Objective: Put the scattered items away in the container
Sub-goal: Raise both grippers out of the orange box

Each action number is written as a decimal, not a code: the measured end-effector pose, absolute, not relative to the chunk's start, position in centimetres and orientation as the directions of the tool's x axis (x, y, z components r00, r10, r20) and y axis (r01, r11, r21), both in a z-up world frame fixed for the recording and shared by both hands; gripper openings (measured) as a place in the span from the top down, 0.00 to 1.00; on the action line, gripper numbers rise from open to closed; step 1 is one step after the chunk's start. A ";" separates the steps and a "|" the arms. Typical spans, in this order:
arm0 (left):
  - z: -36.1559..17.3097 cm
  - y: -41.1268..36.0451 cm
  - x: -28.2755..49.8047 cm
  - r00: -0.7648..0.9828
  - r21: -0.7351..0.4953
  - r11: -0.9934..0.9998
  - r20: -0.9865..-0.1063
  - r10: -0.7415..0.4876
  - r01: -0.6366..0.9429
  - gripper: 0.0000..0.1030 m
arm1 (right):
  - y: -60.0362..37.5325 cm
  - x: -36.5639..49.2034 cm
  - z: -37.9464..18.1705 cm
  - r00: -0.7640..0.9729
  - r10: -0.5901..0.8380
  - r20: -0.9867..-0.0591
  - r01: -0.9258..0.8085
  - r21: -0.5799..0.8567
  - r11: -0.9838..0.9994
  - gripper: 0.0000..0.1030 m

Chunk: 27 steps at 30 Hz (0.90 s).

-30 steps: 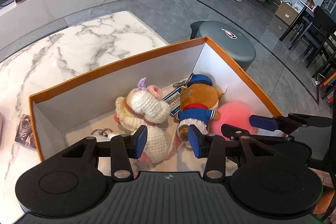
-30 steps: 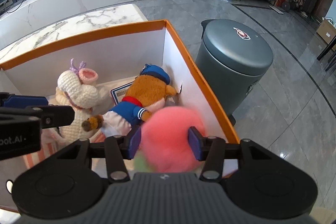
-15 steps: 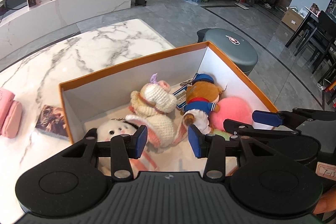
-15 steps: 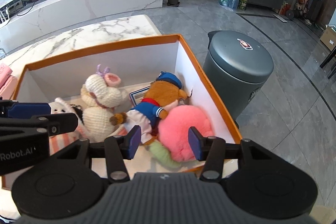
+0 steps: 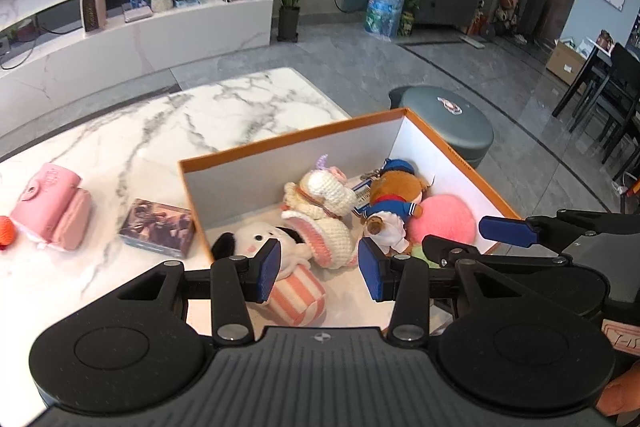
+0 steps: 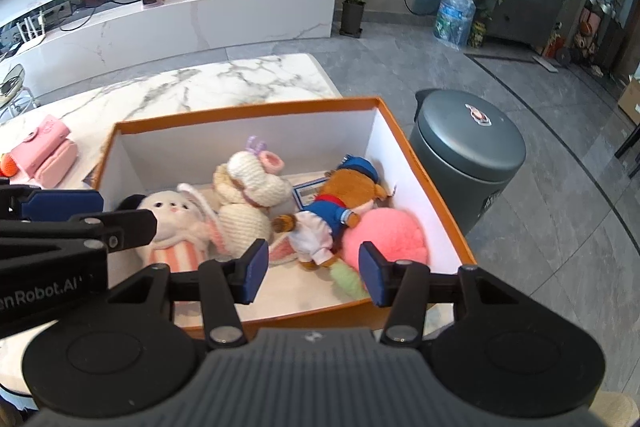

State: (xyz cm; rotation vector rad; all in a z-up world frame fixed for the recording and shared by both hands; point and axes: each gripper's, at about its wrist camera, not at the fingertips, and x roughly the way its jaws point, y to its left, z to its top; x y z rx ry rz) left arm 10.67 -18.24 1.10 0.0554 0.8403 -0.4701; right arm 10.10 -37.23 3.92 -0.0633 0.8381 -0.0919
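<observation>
An orange-rimmed box stands on the marble table. Inside lie a cream crocheted doll, a brown bear in a blue sailor suit, a pink fluffy ball and a white bunny plush with a striped body. My left gripper hovers open above the box's near side, nothing between its pads. Beside it, my right gripper also stands open and holds nothing.
On the table left of the box lie a dark picture card box, a pink pouch and a small orange thing. A grey bin stands right of the table. Behind is a white marble bench.
Both grippers have drawn back and upward from the box, so more of the table shows. The pink ball, earlier between the right pads, now lies in the box.
</observation>
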 end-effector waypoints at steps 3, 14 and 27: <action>1.8 -17.1 9.8 0.597 -0.131 0.906 -0.713 -0.367 0.402 0.52 | -36.0 9.2 4.6 0.680 -0.102 -0.726 0.038 -0.104 0.994 0.48; 2.8 -12.2 5.8 0.652 -0.141 0.933 -0.680 -0.335 0.332 0.52 | -30.9 5.2 5.7 0.713 -0.056 -0.699 -0.069 -0.149 0.986 0.47; 2.6 -7.5 2.7 0.700 -0.155 0.951 -0.646 -0.304 0.269 0.51 | -24.9 1.1 6.2 0.739 -0.009 -0.674 -0.166 -0.195 0.967 0.44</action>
